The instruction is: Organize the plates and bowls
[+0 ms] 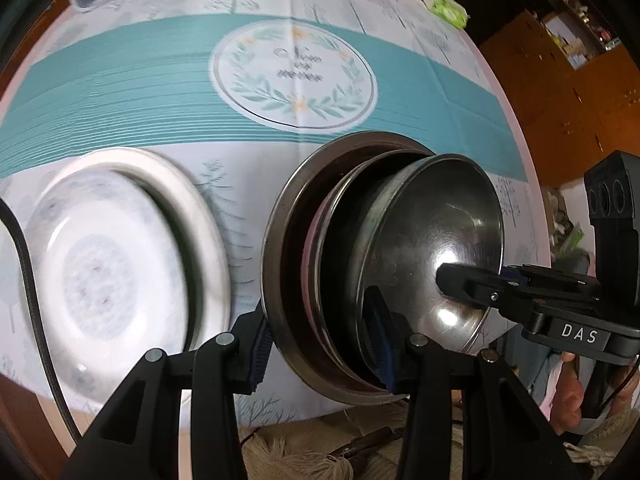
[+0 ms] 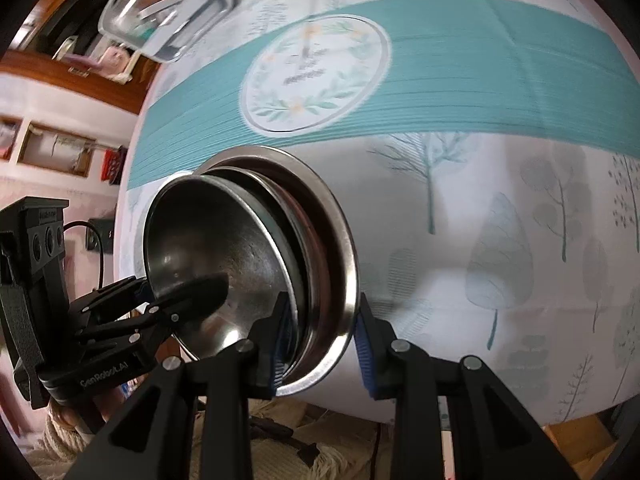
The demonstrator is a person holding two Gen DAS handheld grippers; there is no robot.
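At the table's near edge sits a steel stack (image 1: 360, 280): a bowl (image 1: 436, 248) nested in a wide plate (image 1: 280, 248). The left gripper (image 1: 324, 344) and the right gripper (image 2: 320, 336) each clamp the stack's rim between their pads. Left of it lies a white bowl (image 1: 120, 264) on the tablecloth (image 1: 120, 80); a glass container (image 2: 168, 12) stands far

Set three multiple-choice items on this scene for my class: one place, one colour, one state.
1. In the left wrist view, the white bowl lies where from the metal stack? A left B right C inside it
2. Band colour on the tablecloth? A red B teal C black
3. The left gripper fingers are: A clear of the stack B closed over its rim C holding a cup

Key: A, the bowl sits left; B, a teal stripe crosses the cloth; B, the fingers straddle the rim.
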